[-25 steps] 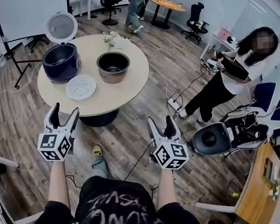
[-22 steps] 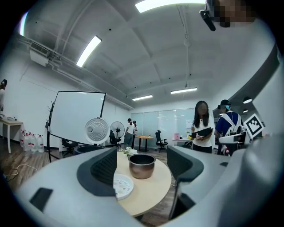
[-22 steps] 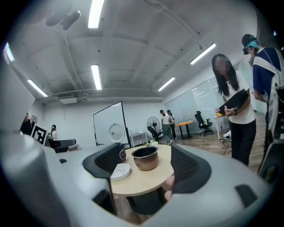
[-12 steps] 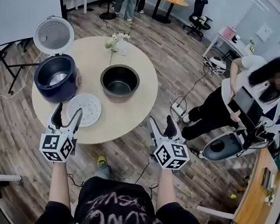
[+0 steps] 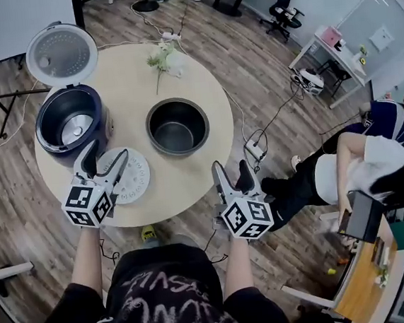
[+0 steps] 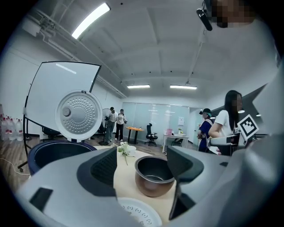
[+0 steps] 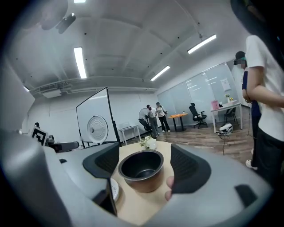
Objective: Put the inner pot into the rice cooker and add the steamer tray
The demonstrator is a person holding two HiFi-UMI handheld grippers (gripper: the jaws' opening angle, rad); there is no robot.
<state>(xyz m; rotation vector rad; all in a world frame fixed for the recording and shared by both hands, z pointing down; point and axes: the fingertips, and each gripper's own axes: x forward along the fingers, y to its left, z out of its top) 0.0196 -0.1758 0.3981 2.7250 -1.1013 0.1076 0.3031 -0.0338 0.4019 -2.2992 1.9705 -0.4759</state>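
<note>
On the surface (image 5: 132,86), the inner pot (image 5: 177,126) stands apart from the rice cooker (image 5: 71,126) and steamer tray (image 5: 131,177). You hold your left hand-held gripper (image 5: 106,152) and right hand-held gripper (image 5: 230,169) wide open, both empty.

left gripper (image 5: 103,163) jaws apart, right gripper (image 5: 233,180) jaws apart, both empty

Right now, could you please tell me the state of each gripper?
Left gripper: open, holding nothing.
Right gripper: open, holding nothing.
</note>
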